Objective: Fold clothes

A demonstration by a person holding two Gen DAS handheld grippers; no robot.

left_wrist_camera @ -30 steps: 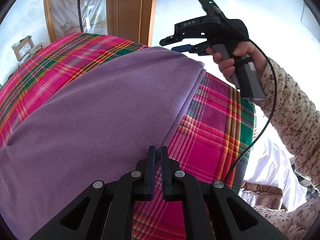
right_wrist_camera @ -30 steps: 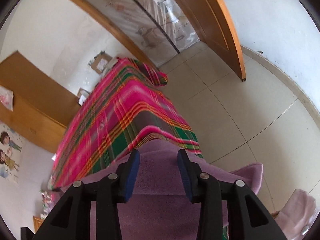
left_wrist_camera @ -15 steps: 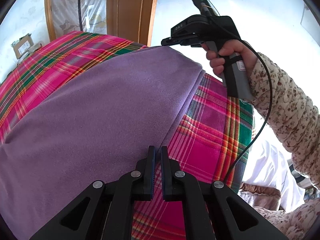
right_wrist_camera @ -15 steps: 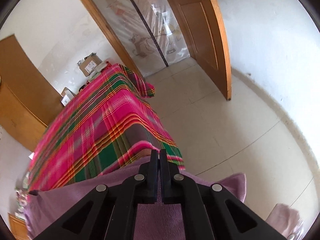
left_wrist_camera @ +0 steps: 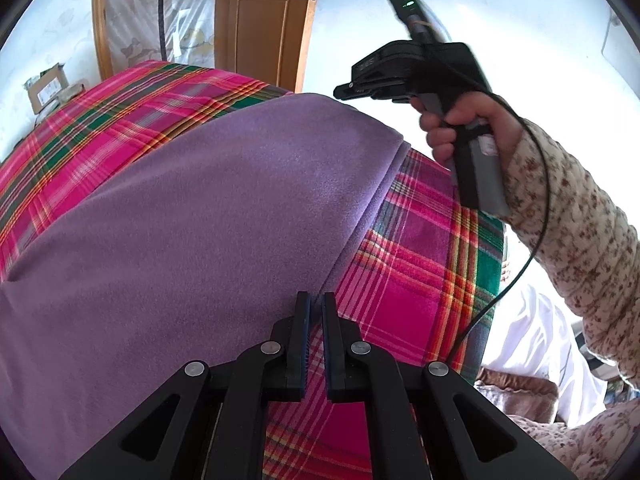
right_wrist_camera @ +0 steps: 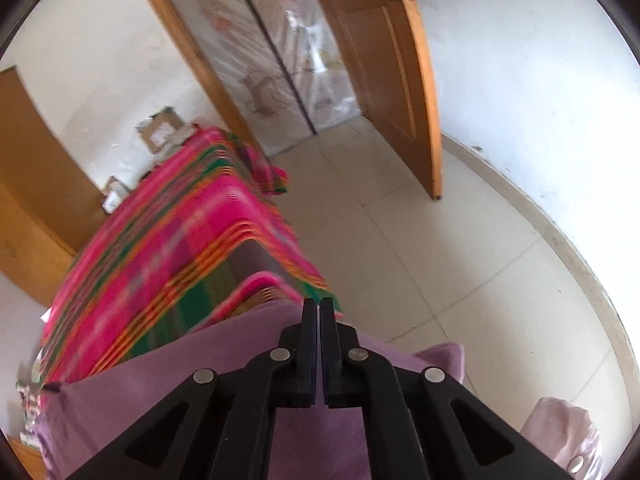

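Observation:
A purple fleece garment (left_wrist_camera: pixel 192 216) lies spread on a pink, green and orange plaid cover (left_wrist_camera: pixel 420 264). My left gripper (left_wrist_camera: pixel 316 300) is shut on the garment's near right edge, low over the cover. My right gripper (left_wrist_camera: pixel 344 90) shows in the left wrist view, raised above the garment's far right corner; its jaws are closed. In the right wrist view the right gripper (right_wrist_camera: pixel 317 304) is shut, with purple cloth (right_wrist_camera: pixel 168 364) under and around the fingers; whether it pinches cloth I cannot tell.
A wooden door (right_wrist_camera: pixel 384 64) stands open at the back next to a plastic curtain (right_wrist_camera: pixel 280 60). Tiled floor (right_wrist_camera: pixel 440 248) lies to the right of the covered surface. Cardboard boxes (right_wrist_camera: pixel 160 132) sit at its far end. White and brown cloth (left_wrist_camera: pixel 532 344) lies at the right.
The right gripper closed from open, then rose and drew back a little from the garment's far corner. The left gripper stayed shut on the near edge.

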